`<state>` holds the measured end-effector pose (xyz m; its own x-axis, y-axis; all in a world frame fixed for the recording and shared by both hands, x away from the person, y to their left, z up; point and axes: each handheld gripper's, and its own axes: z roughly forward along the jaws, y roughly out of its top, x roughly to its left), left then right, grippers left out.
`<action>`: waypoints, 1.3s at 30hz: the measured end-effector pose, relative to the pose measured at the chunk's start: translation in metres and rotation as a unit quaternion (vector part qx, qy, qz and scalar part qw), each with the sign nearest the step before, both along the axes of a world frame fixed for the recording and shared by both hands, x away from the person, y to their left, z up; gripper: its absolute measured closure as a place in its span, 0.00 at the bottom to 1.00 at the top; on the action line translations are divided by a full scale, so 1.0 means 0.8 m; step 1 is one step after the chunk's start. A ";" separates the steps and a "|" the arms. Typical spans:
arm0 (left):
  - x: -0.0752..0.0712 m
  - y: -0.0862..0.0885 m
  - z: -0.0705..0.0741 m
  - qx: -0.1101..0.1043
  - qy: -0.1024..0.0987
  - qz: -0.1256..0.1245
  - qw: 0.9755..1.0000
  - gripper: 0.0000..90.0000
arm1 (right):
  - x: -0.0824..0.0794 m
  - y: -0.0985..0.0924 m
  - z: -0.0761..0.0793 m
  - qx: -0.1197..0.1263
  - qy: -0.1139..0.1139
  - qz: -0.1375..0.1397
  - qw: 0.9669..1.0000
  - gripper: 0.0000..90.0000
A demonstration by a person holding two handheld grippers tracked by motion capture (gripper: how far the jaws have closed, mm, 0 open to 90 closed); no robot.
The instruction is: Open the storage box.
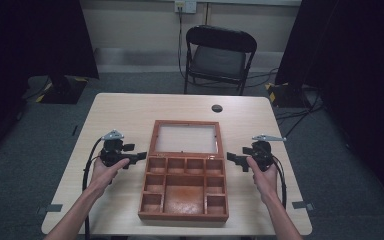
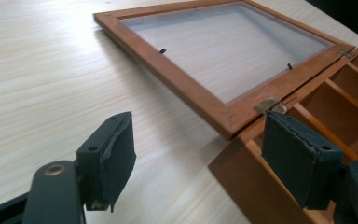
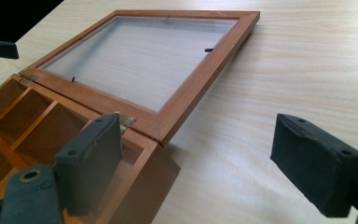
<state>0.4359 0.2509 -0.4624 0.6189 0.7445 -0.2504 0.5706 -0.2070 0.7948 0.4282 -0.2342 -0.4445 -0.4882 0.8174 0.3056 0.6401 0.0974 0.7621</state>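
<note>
Both tongs, left tongs and right tongs, we hold released beside the open brown wooden compartment box on the pale wooden desk; no writing is readable.

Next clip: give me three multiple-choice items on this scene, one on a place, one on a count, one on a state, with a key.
1. Where does the box sit in relation to the two grippers?
A. Between them
B. Left of both
C. Right of both

2. How many small compartments run along the box's far row, next to the hinges?
A. Two
B. Four
C. Six

3. How is the lid?
A. Shut on the box
B. Standing upright
C. Folded back flat on the table

Key:
1 A, the left gripper and the right gripper flank the box in the high view.
2 B, four small cells show in that row.
3 C, both gripper views show the glazed lid lying on the tabletop behind the hinges.
</note>
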 end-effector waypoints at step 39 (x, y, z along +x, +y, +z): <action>-0.072 0.055 -0.046 0.148 -0.010 0.058 0.987 0.16 | -0.083 -0.073 -0.067 -0.173 0.004 -0.106 0.979 0.06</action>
<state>0.3787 0.2950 -0.4996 0.5275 0.8496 -0.0002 0.5884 -0.3651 0.7214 0.3616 -0.2928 -0.4979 -0.2946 0.9556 -0.0054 0.6791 0.2133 0.7024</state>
